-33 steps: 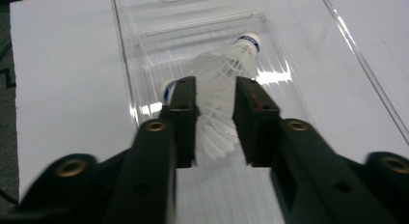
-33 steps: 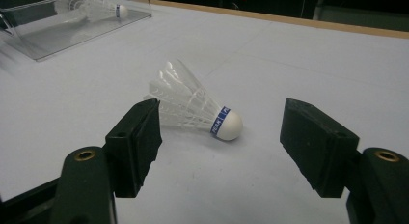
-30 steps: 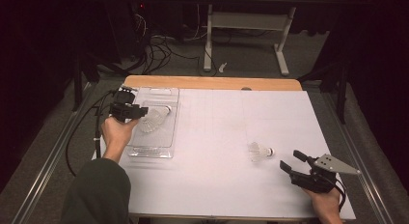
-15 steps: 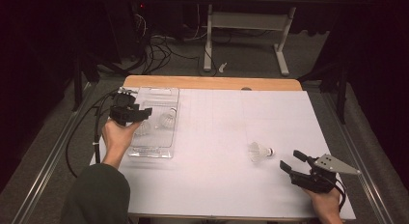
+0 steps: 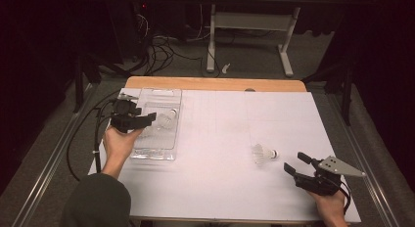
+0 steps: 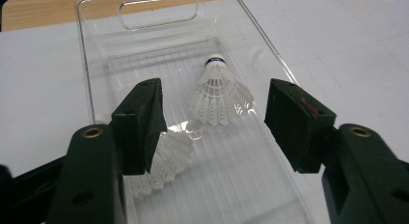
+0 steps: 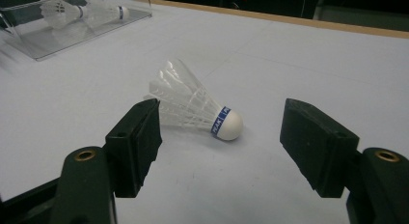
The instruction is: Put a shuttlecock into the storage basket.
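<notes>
Clear tray (image 6: 96, 64) held two shuttlecocks (image 6: 219, 96); third shuttlecock (image 7: 197, 110) lay on its side, cork toward the wide-open right gripper (image 7: 219, 137); left gripper (image 6: 214, 120), just opening, gripped nothing.

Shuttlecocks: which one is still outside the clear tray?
The shuttlecock lying on its side on the white table, just ahead of the open right gripper. The other two lie inside the clear tray.

A white sheet (image 5: 215, 139) covers most of the wooden tabletop (image 5: 215, 83), whose bare edge shows along the far side; beyond it, on the grey floor (image 5: 254, 60), stands a white metal table frame (image 5: 249, 21) with two feet; a tangle of dark cables (image 5: 161, 46) lies left of it; a small white scrap (image 5: 225, 68) rests near one foot.
</notes>
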The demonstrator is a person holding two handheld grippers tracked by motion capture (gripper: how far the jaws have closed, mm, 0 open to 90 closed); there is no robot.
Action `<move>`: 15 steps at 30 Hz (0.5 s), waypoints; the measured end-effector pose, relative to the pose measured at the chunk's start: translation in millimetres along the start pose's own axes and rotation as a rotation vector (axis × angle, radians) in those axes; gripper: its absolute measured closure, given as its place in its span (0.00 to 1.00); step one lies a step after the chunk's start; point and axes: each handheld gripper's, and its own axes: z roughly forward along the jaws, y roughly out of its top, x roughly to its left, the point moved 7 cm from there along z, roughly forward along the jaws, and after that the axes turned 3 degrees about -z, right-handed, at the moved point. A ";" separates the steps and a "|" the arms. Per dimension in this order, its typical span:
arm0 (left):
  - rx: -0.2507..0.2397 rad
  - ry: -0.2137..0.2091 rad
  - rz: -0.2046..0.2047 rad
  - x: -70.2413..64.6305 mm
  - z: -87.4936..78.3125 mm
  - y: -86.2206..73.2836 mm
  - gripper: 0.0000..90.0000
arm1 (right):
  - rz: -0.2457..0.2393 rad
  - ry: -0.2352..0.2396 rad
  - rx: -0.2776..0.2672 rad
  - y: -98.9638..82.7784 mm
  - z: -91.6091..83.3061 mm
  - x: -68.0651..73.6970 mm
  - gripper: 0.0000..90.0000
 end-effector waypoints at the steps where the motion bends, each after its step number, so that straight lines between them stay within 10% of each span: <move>1: -0.005 -0.002 0.003 -0.5 -0.9 -0.7 0.43 | -0.001 0.000 0.000 0.0 0.0 0.0 0.35; 15: -0.045 -0.011 0.007 -6.7 -9.9 -9.6 0.42 | 0.000 0.001 -0.001 0.1 -0.2 0.3 0.35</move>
